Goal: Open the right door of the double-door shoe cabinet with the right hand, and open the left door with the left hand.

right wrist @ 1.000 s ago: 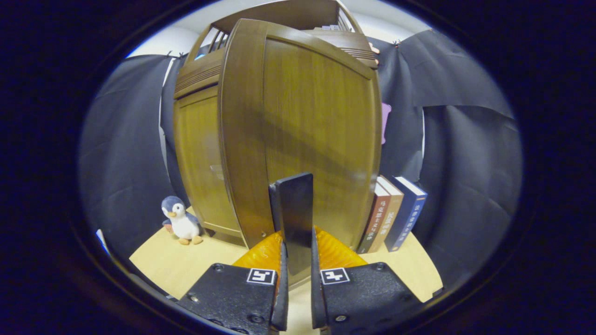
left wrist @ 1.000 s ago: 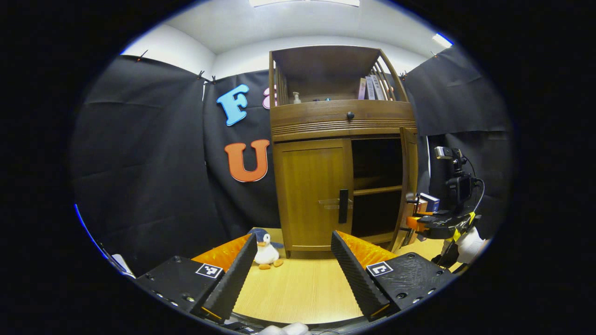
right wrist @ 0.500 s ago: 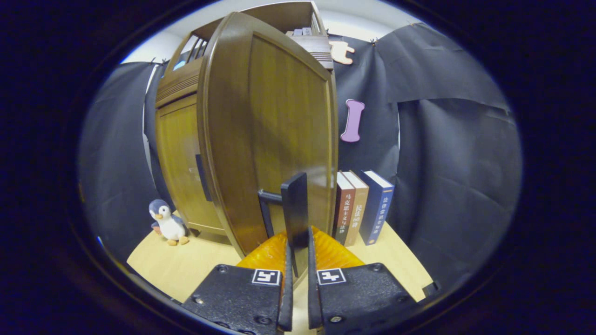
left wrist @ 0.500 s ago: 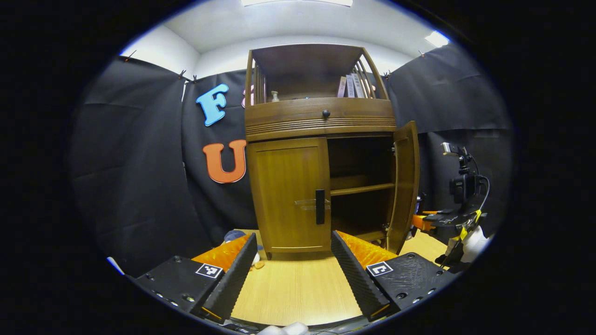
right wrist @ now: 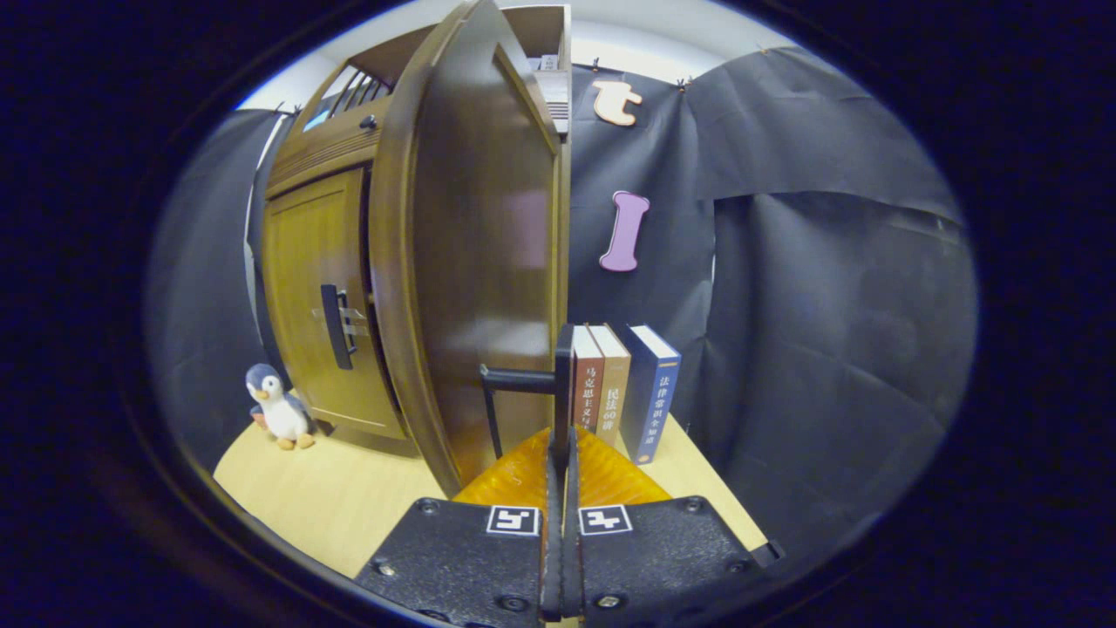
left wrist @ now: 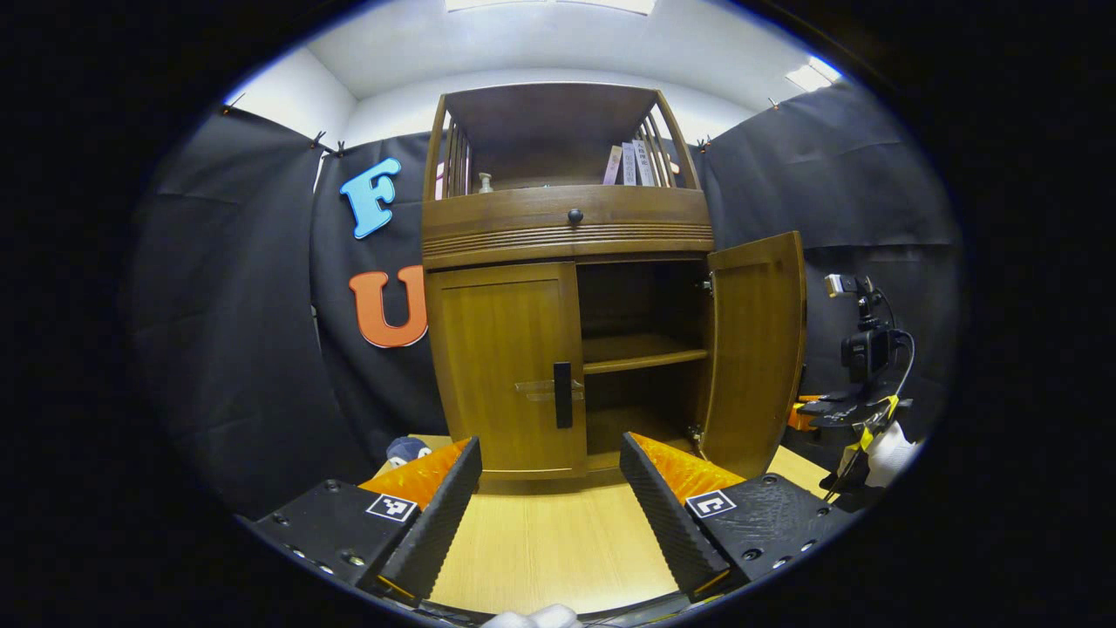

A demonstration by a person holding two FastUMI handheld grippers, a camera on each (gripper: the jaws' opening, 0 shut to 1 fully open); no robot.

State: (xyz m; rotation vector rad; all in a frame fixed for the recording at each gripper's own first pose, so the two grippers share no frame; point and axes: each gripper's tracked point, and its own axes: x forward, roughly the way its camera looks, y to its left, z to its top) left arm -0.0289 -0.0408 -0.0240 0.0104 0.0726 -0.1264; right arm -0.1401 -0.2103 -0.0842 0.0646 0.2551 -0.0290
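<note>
Right door [right wrist: 471, 262] wider, right gripper [right wrist: 562, 453] clamping handle [right wrist: 562, 384]

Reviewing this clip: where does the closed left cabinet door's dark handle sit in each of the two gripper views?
Left gripper view: the left door handle stands just left of centre, at the closed left door's inner edge, beside the open compartment.
Right gripper view: the same handle sits at far left, beyond the swung-open right door.
Shared landmark: the round drawer knob above the doors, small at upper left in the right gripper view.
</note>
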